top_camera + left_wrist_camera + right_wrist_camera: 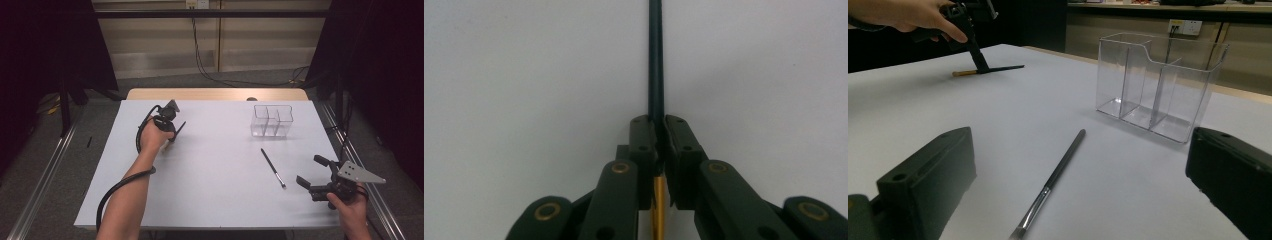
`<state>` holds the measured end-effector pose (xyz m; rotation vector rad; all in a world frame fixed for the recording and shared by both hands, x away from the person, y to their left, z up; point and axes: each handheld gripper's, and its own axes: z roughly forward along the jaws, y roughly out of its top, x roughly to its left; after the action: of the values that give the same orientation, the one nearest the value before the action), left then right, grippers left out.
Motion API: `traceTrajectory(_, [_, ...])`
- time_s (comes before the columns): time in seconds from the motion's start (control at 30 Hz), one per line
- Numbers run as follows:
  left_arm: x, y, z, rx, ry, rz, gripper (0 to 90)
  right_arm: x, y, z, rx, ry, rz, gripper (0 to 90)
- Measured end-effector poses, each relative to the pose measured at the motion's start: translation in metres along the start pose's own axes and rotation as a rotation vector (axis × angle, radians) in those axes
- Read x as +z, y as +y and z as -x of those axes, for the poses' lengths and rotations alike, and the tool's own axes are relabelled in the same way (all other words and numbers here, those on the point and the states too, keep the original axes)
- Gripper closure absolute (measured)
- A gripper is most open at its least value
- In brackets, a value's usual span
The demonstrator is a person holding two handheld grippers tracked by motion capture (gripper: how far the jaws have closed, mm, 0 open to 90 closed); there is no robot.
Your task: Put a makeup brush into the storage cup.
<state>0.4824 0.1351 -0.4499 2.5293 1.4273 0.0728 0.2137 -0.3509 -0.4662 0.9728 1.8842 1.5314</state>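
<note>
On the pale grey table top (215, 165), left of centre, the left gripper (172, 131) points down at the surface with its jaws pinched tight on a slim dark brush (655, 65). The left gripper view has the jaws nearly meeting around the black handle, a gold section showing behind them, and the handle running straight ahead over bare sheet. From the right gripper view that brush lies low and nearly level at the table, gold end to the left.

The right gripper (312, 172) rests at the near right corner, held in the person's hand (350, 207), jaws standing wide apart with nothing between them. Ahead of it lies a second brush (273, 167), dark handle, silver ferrule, flat on the sheet and apart from everything else.

A clear plastic organiser (271, 121) with several compartments stands upright toward the far right of the table.

No brand, label or lettering can be read on any item.

Surface: matte, light grey sheet over a wooden board, whose bare edge shows along the far side. Room: dim, black curtains to both sides, grey floor with metal rails along the table, a pale wall behind with a socket plate (196, 4) and black cables (210, 75) trailing down to the floor.
</note>
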Motion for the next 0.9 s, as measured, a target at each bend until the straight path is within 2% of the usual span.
traceTrajectory(0.2, [-0.003, -0.007, 0.001, 0.019, 0.004, 0.047, 83.5, -0.001, 0.000, 0.000, 0.001, -0.003, 0.001, 0.0])
traceTrajectory(0.33, [-0.012, -0.010, -0.001, 0.033, 0.001, 0.064, 83.5, -0.001, 0.000, -0.001, 0.003, -0.003, -0.003, 0.0])
traceTrajectory(0.37, [-0.016, -0.010, -0.002, 0.046, -0.005, 0.072, 83.6, -0.001, 0.000, -0.001, 0.001, -0.004, -0.003, 0.0])
traceTrajectory(0.67, [-0.039, -0.018, -0.002, 0.056, -0.072, 0.139, 83.6, -0.001, 0.001, -0.004, -0.003, -0.005, -0.005, 0.0])
traceTrajectory(0.8, [-0.044, -0.023, 0.001, 0.095, -0.088, 0.153, 83.6, 0.000, 0.002, -0.006, -0.009, 0.000, -0.007, 0.0])
traceTrajectory(0.83, [-0.047, -0.025, 0.004, 0.101, -0.111, 0.160, 83.6, 0.001, 0.002, -0.006, -0.009, 0.004, -0.008, 0.0])
traceTrajectory(0.87, [-0.047, -0.025, 0.004, 0.101, -0.111, 0.160, 83.6, 0.001, 0.002, -0.006, -0.009, 0.004, -0.008, 0.0])
traceTrajectory(0.9, [-0.047, -0.025, 0.005, 0.118, -0.112, 0.164, 83.6, 0.002, 0.002, -0.007, -0.018, 0.008, -0.011, 0.0])
